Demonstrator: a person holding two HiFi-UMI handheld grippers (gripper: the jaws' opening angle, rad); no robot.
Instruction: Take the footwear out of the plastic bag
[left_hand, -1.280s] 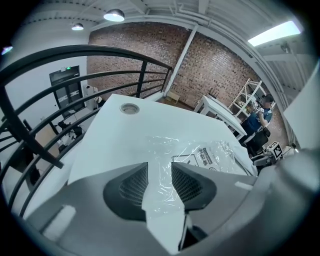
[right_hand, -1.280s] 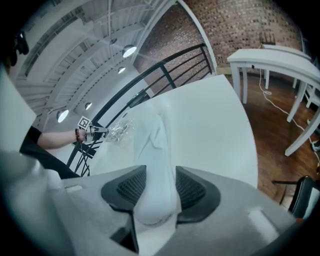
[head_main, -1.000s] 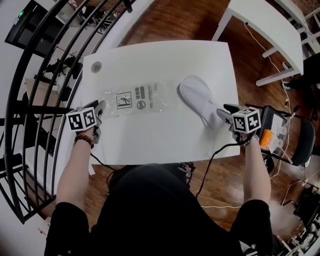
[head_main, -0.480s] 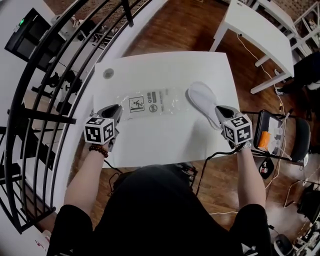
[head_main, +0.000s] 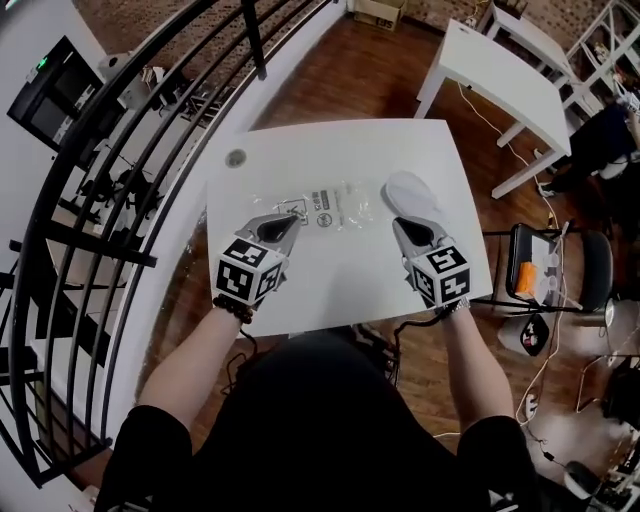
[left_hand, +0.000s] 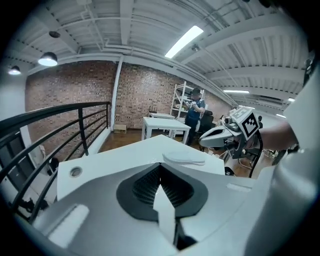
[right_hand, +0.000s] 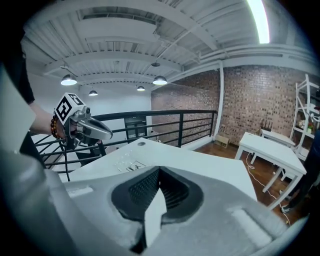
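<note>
A white slipper (head_main: 412, 192) lies on the white table (head_main: 330, 280) at its right side, outside the clear plastic bag (head_main: 325, 205), which lies flat to its left. My left gripper (head_main: 292, 216) hangs above the table near the bag's left end. Its jaws have just been closing and are now shut, with nothing between them. On the other side, my right gripper (head_main: 399, 222) is held up next to the slipper, shut and empty. The left gripper view shows the shut jaws (left_hand: 161, 164), the slipper (left_hand: 184, 157) and the right gripper (left_hand: 220, 136). The right gripper view shows the shut jaws (right_hand: 159, 169), the bag (right_hand: 125, 165) and the left gripper (right_hand: 92, 129).
A black railing (head_main: 130, 160) runs along the table's left side. A second white table (head_main: 505, 70) stands at the far right, and a chair (head_main: 555, 270) holding items is close to the right edge. A round cable hole (head_main: 236, 157) sits in the table's far left corner.
Both grippers have lifted off the table's side edges and come inward over it, and both have gone from open to shut. The slipper and bag lie where they were.
</note>
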